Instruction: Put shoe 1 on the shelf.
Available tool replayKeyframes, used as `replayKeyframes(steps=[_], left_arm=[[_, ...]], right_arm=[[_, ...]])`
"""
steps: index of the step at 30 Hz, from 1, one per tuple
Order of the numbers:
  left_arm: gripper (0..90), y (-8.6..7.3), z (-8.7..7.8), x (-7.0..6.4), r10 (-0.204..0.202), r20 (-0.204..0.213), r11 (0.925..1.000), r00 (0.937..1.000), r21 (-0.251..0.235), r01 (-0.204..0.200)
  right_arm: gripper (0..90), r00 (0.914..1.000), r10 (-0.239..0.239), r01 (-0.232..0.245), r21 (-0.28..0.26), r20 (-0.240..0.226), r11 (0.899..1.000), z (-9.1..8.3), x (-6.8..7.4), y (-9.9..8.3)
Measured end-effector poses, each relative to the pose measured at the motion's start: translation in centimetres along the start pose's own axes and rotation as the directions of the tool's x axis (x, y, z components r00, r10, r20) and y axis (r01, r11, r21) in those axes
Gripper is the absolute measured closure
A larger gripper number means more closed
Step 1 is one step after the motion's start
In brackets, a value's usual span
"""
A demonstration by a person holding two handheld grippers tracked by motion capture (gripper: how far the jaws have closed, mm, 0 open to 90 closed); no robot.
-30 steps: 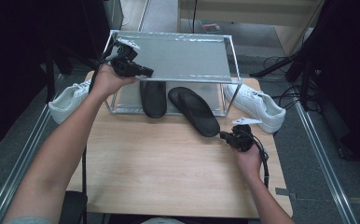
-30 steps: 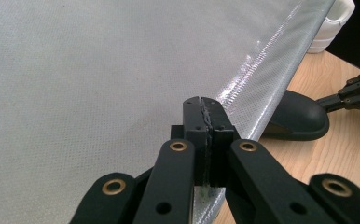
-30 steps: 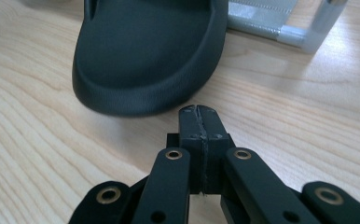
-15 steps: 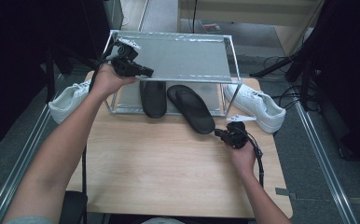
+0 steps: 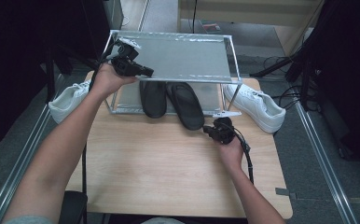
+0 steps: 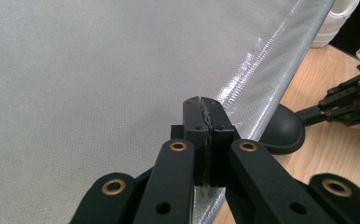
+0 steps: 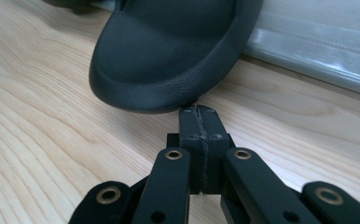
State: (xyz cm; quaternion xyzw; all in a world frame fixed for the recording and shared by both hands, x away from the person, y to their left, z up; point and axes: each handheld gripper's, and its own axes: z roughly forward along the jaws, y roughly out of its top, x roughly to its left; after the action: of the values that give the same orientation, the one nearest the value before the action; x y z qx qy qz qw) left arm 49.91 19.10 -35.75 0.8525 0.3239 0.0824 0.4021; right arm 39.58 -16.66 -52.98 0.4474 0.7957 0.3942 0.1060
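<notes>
left arm reaches far forward across the wooden table [image 5: 150, 163], forearm stretched diagonally, hand wrapped round the left gripper [image 5: 146, 72] at the front left edge of the silver shoe rack [image 5: 183, 58]. jaws pressed together, pinching the rack's top shelf fabric [image 6: 99, 84] at its shiny hem; in the left gripper view a sliver of the cloth sits between the pads.

right arm comes in short from the bottom, wrist bent inward, hand low on the table behind the right gripper [image 5: 205, 130]. its jaws are closed flat against each other, nothing between them, tips touching the rounded end of the right black slipper [image 7: 169, 56].

that slipper lies half on the rack's lower shelf, end sticking out onto the table. second black slipper [image 5: 152, 98] just beside it. one white sneaker [image 5: 257, 105] each side of the rack, other [image 5: 68, 98] at left.
</notes>
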Motion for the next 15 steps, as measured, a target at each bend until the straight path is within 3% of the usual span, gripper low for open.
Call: replayKeyframes(steps=[15], left_arm=[[90.0,-0.1,0.0,0.1,-0.008,0.006,0.9999,0.9999,-0.009,0.008]], right_arm=[[90.0,0.9999,0.002,-0.001,0.030,-0.016,1.000,3.0,1.8,2.0]])
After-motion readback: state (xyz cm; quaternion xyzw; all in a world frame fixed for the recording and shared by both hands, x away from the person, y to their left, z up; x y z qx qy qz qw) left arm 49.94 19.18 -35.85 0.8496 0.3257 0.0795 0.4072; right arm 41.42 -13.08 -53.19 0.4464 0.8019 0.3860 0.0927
